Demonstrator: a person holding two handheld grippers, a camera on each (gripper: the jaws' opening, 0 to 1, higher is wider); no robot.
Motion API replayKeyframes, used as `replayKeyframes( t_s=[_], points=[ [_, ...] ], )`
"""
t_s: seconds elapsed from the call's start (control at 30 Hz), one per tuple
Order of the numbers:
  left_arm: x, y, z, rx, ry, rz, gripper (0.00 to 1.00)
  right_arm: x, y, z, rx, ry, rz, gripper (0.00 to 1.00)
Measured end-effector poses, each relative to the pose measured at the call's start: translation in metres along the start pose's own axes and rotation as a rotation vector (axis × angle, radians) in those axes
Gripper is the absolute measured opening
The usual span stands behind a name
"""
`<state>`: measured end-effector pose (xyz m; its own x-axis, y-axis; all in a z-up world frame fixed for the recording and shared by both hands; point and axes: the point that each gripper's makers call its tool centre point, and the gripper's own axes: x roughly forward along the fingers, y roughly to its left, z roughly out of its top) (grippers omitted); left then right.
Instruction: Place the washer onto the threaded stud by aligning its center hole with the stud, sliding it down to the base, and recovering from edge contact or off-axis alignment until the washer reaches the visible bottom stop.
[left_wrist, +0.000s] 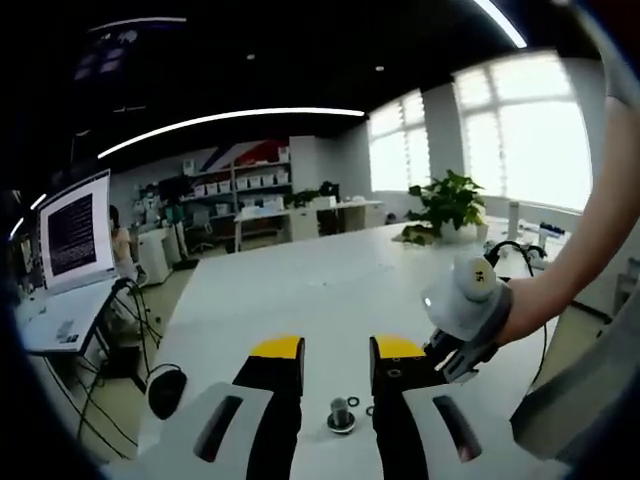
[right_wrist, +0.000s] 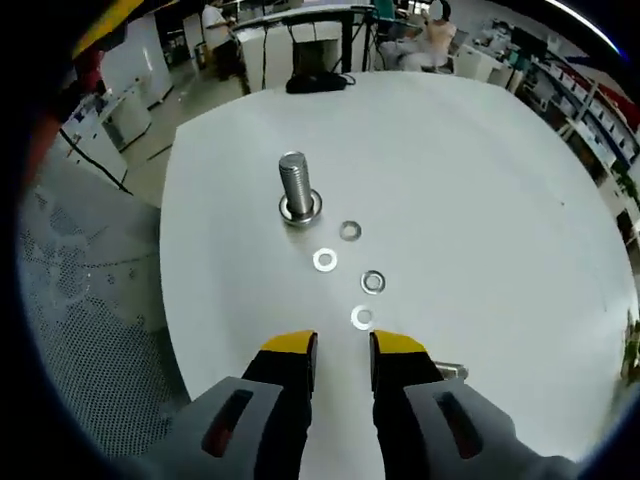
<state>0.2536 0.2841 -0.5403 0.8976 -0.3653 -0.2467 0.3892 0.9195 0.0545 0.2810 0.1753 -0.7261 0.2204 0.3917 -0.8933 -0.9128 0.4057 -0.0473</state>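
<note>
Threaded stud (right_wrist: 293, 187) stands upright at upper centre of the right gripper view on the white bench (right_wrist: 480, 180), four washers (right_wrist: 324, 260) lying loose just below it, both the right hand-held gripper (right_wrist: 343, 352) and left hand-held gripper (left_wrist: 337, 358) jaws apart, empty.

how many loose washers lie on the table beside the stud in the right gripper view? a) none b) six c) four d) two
c: four loose washers lie flat on the white table in a loose trail from the upright threaded stud toward the right tool, whose jaws stand apart with nothing between them.
</note>
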Motion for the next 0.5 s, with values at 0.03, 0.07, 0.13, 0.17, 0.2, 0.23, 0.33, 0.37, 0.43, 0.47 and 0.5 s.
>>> replayKeyframes(
  t_s=[0.03,0.07,0.13,0.17,0.2,0.23,0.33,0.37,0.43,0.47,0.5],
  points=[
    [0.0,-0.001,-0.001,-0.001,0.004,-0.003,0.24,0.001,-0.001,0.0,0.002,0.001,-0.002,0.24],
    [0.0,-0.001,-0.002,0.0,0.007,-0.003,0.24,0.002,-0.003,0.001,0.008,0.003,-0.008,0.24],
    [0.0,-0.001,-0.003,-0.003,0.011,-0.004,0.24,0.007,-0.003,0.0,0.024,0.013,-0.008,0.24],
    [0.0,-0.001,-0.004,-0.006,0.014,-0.004,0.24,0.009,-0.003,0.0,0.024,0.014,-0.006,0.24],
    [0.001,-0.002,-0.004,-0.005,0.015,-0.007,0.24,0.011,-0.003,0.0,0.016,0.023,-0.008,0.24],
    [0.001,-0.002,-0.004,-0.003,0.014,-0.008,0.24,0.013,-0.003,0.0,0.007,0.027,-0.011,0.24],
    [0.001,-0.003,-0.002,-0.003,0.009,-0.011,0.24,0.017,-0.005,0.002,0.01,0.034,-0.01,0.24],
    [0.001,-0.003,-0.002,-0.003,0.009,-0.012,0.24,0.018,-0.006,0.002,0.017,0.041,-0.008,0.24],
    [0.001,-0.003,-0.003,0.005,0.013,-0.012,0.24,0.021,-0.007,0.0,0.019,0.053,-0.004,0.24],
    [0.001,-0.004,-0.003,0.021,0.017,-0.01,0.24,0.022,-0.007,-0.002,0.02,0.068,0.0,0.24],
    [0.001,-0.005,-0.003,0.026,0.018,-0.011,0.24,0.021,-0.009,0.001,0.042,0.051,0.002,0.24]
  ],
)
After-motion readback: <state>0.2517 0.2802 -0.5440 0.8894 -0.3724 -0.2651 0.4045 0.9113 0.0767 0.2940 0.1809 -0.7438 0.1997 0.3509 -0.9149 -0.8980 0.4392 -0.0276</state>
